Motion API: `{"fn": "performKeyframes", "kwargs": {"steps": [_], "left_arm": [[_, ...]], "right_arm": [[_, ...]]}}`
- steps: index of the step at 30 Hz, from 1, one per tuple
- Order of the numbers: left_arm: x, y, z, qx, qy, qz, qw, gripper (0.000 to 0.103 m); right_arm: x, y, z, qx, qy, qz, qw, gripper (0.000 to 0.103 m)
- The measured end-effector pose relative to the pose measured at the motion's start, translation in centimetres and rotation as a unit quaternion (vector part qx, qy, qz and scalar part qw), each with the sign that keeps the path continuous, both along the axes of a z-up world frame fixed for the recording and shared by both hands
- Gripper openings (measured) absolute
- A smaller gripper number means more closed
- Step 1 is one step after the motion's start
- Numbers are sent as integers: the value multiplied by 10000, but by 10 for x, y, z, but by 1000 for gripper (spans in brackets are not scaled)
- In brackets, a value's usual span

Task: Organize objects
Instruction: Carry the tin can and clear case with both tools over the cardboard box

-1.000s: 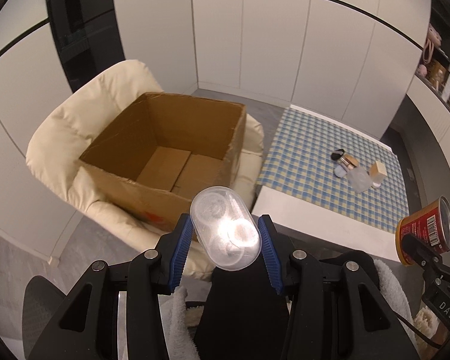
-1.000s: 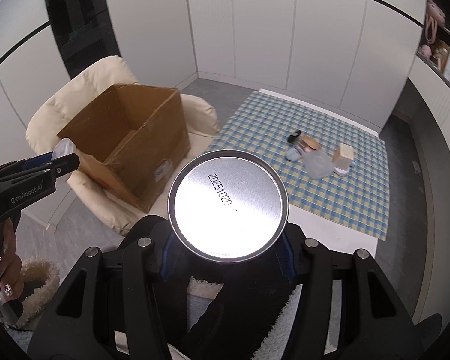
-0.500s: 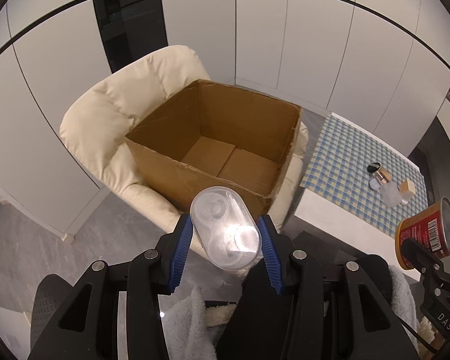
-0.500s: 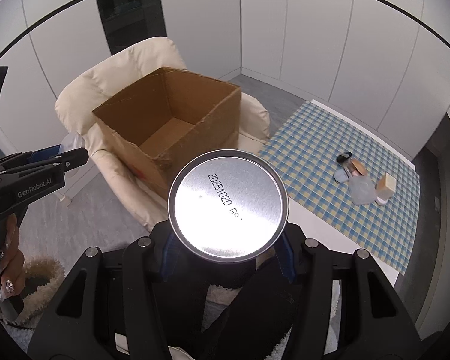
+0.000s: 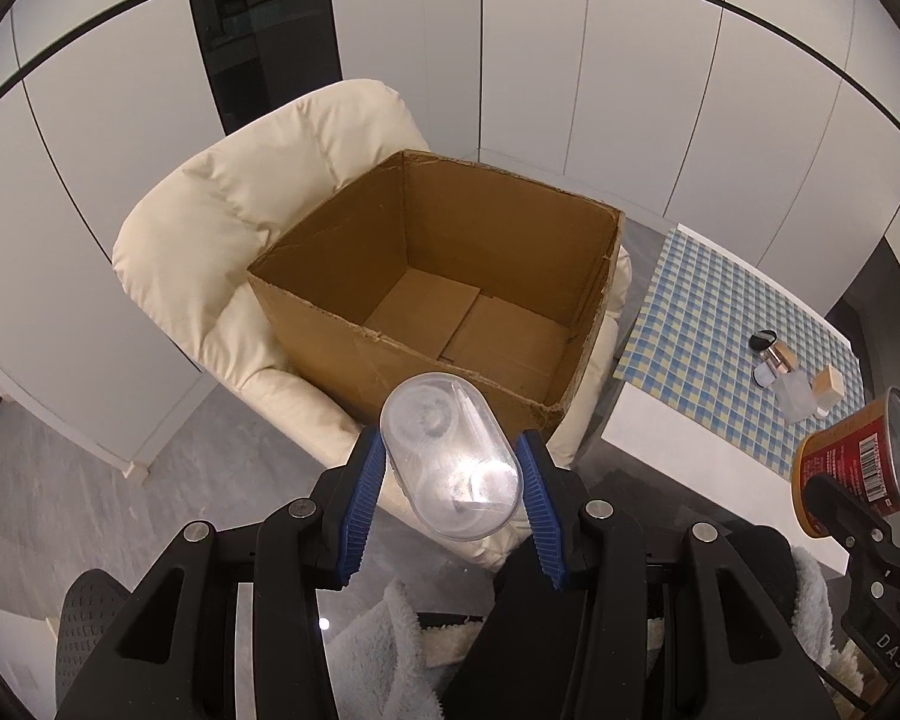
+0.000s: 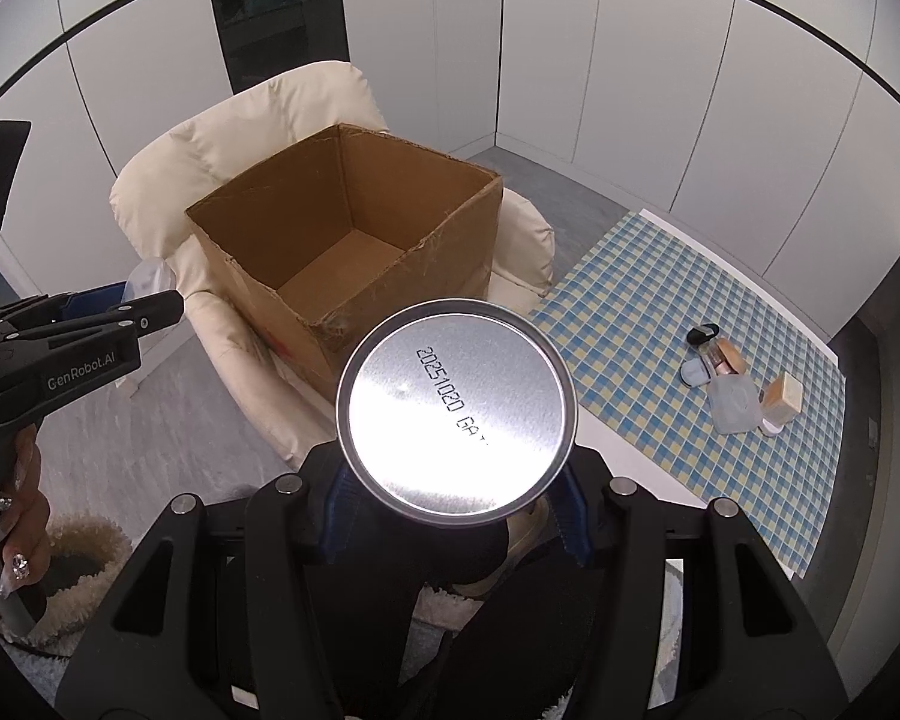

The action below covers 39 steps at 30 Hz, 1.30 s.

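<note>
My left gripper (image 5: pixel 450 483) is shut on a clear oval plastic case (image 5: pixel 450 456), held in the air just short of the near rim of an open, empty cardboard box (image 5: pixel 444 318). My right gripper (image 6: pixel 453 480) is shut on a red can; its silver bottom (image 6: pixel 456 420) faces the camera. The can (image 5: pixel 858 468) also shows at the right of the left wrist view. The box (image 6: pixel 342 258) sits on a cream armchair (image 6: pixel 222 144). The left gripper (image 6: pixel 84 324) shows at the left of the right wrist view.
A low table with a blue checked cloth (image 6: pixel 660 312) stands right of the armchair (image 5: pixel 222 228). Several small items, a few little bottles and a clear case (image 6: pixel 732 378), lie on it. White cabinet walls stand behind. A grey floor lies below.
Both grippers have swung left and nearer the box, which now sits larger and more central in both views. The holds on the case and the can have not changed.
</note>
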<state>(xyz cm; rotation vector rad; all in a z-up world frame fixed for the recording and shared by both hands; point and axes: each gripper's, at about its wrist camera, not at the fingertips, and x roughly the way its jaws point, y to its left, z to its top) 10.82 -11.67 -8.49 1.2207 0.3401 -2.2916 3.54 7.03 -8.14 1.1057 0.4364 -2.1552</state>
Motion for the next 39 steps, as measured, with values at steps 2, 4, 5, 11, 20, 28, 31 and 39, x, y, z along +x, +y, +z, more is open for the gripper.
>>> {"fn": "performKeyframes", "kwargs": {"steps": [2,4,5,11,20,28,31,39], "left_arm": [[-4,0,0,-29,9,-1,10000,45],[-9,-2,0,-38,38,9,10000,45],[-11,-3,0,-43,44,21,10000,46],[-27,-20,-7,-33,42,116,9999,46],[-53,-53,-26,107,-15,361,9993,46],[-78,-81,-44,169,-98,596,9980,46],[-89,-89,-50,197,-124,650,9976,46],[-110,-115,-63,105,-212,830,9963,46]], "right_arm": [[-3,-4,0,-17,25,40,10000,57],[-7,-9,0,-27,45,79,10000,57],[-9,-12,0,-21,56,103,9999,57],[-25,-33,-5,-29,-14,214,9998,57],[-50,-76,-17,59,-4,454,9990,57],[-75,-114,-39,168,-112,627,9978,57],[-86,-129,-47,214,-136,680,9974,57],[-112,-173,-65,317,-164,867,9956,57]]}}
